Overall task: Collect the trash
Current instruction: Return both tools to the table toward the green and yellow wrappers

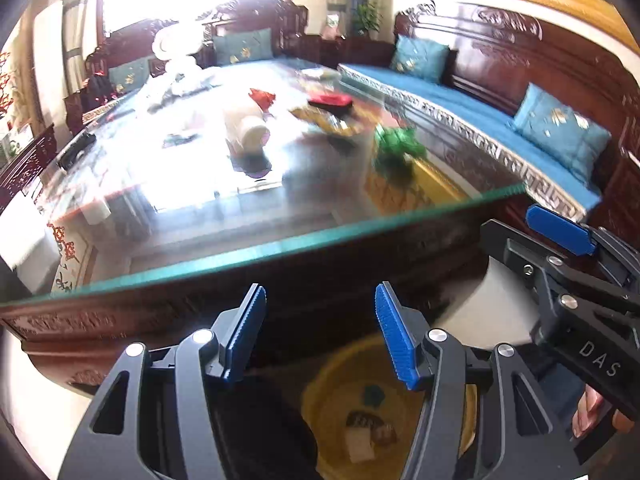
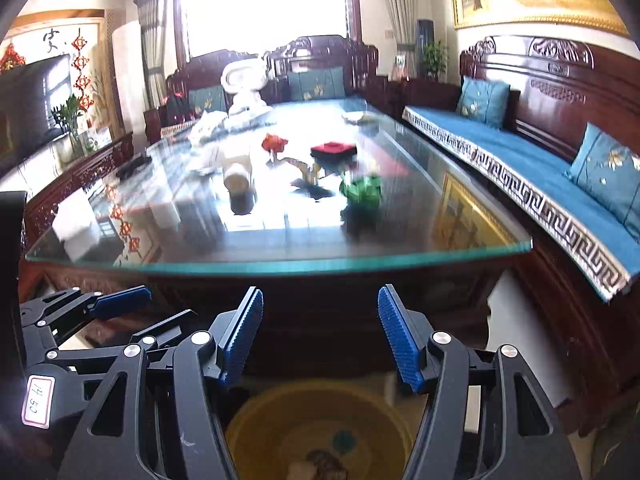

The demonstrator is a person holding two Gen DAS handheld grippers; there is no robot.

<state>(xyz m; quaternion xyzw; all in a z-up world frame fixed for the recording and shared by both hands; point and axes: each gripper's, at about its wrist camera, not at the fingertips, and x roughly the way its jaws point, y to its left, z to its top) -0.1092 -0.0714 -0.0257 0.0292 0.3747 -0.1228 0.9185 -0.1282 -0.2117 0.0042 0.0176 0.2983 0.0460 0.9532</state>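
Note:
My left gripper (image 1: 320, 320) is open and empty, held in front of the glass-topped table (image 1: 280, 240) and above a yellow bin (image 1: 332, 392) that holds some wrappers (image 1: 368, 428). My right gripper (image 2: 320, 320) is open and empty too, above the same bin (image 2: 280, 412). On the glass lie a crumpled green wrapper (image 2: 360, 188), a red wrapper (image 2: 274, 142), a white paper cup on its side (image 2: 236, 178), a gold-and-black wrapper (image 2: 306, 174) and a red-and-black box (image 2: 334, 149). The green wrapper (image 1: 398, 140) and cup (image 1: 252, 126) also show in the left wrist view.
A white sculpture (image 2: 244, 80) and crumpled white paper (image 2: 208, 128) stand at the table's far end. A carved wooden bench with blue cushions (image 2: 540, 176) runs along the right. A TV cabinet (image 2: 72, 172) is on the left. The right gripper's body (image 1: 560, 280) shows in the left wrist view.

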